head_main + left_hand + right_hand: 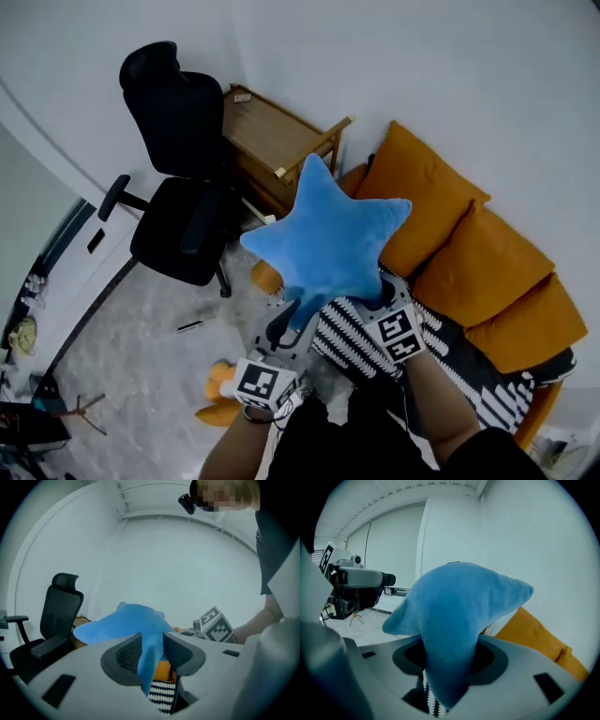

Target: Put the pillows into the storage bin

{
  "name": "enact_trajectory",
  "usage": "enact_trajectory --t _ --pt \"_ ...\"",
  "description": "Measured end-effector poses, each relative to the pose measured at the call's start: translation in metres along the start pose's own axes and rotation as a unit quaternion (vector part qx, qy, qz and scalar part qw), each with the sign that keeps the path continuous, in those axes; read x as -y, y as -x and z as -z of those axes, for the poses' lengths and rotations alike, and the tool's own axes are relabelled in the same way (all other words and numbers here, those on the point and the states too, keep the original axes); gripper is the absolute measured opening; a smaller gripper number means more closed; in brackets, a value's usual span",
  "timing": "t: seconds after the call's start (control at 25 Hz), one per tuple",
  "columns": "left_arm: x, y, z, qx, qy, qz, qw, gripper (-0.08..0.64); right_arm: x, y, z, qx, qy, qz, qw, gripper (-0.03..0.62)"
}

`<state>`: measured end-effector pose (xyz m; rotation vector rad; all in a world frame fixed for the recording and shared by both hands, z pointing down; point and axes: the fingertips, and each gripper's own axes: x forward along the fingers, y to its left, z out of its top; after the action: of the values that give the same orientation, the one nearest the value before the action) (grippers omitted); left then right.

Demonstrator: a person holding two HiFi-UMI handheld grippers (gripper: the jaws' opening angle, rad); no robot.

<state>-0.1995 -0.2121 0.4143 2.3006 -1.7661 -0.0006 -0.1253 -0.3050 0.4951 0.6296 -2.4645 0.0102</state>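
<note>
Left tongs [292, 319] are clenched on one lower arm of the blue star pillow [328, 239]. In the left gripper view the two jaws press this thin blue arm from both sides. Right tongs [367, 302] are clenched on the neighbouring arm of the same pillow, and in the right gripper view this thicker arm fills the gap between the jaws. The pillow is therefore held up in the air by both tongs, in the middle of the head view, above the grey floor [141, 328].

Seen from the pillow, a black office chair [178, 178] stands at ten o'clock. A wooden tabletop [272, 136] is at eleven o'clock, just beside the chair and near the white wall. At seven o'clock an orange soft thing [220, 384] lies on the floor, partly hidden by the left tongs. At four o'clock is an orange sofa [536, 412] with orange cushions [487, 272]. A black-and-white zigzag cloth [342, 342] lies on its seat.
</note>
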Motion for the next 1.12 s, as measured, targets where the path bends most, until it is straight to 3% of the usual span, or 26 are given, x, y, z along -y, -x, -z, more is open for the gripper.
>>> enact_trajectory --t 0.28,0.52,0.92,1.12 --pt "-0.026 0.056 -0.070 0.057 -0.050 -0.054 0.9957 0.126 -0.034 0.020 -0.102 0.069 0.020 -0.018 0.997 0.232" --pt "-0.070 0.117 -0.106 0.084 -0.072 -0.124 0.9861 0.023 -0.085 0.008 -0.159 0.097 0.035 -0.055 0.993 0.232" --pt "-0.113 0.195 -0.112 0.092 -0.066 -0.219 0.9692 0.008 -0.165 -0.016 -0.198 0.116 0.071 -0.133 0.982 0.233" --pt "-0.118 0.218 -0.110 0.089 -0.060 -0.287 0.9520 0.008 -0.186 -0.029 -0.208 0.126 0.089 -0.193 0.969 0.232"
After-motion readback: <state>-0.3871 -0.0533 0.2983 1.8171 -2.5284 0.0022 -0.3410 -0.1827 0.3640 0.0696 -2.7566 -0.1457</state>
